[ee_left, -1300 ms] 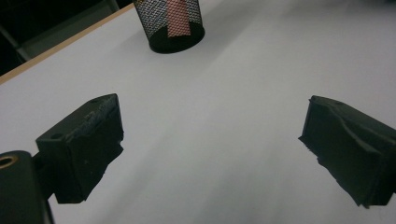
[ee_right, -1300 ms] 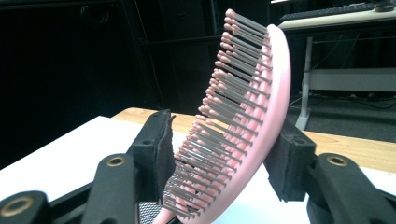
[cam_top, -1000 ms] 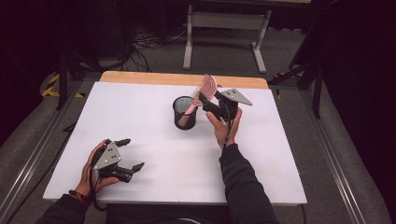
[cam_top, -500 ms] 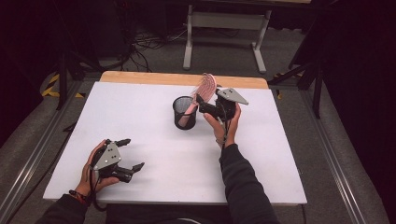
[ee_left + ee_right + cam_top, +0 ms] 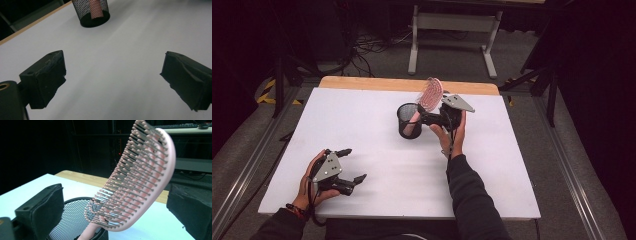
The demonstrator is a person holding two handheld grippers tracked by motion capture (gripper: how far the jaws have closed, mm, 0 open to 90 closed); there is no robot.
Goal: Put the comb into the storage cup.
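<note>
Pink hairbrush (image 5: pixel 140 180) between parted fingers (image 5: pixel 40 212)

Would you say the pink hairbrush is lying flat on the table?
No, the hairbrush stands handle-down in the mesh cup, its head leaning out above the rim.

- You work at a white table (image 5: pixel 362 130) whose far edge is a strip of bare light wood (image 5: pixel 407 84).
- Beyond that far edge you see a grey floor (image 5: pixel 377 62) with a tangle of dark cables (image 5: pixel 367 47).
- A pale metal stand (image 5: pixel 452 30) rises past the table's far edge, on two splayed feet.
- Yellow and black hazard tape (image 5: pixel 267 92) marks the floor off the far left corner.
- Metal rails (image 5: pixel 572 170) run along both side edges.
- The room around you is dark.
</note>
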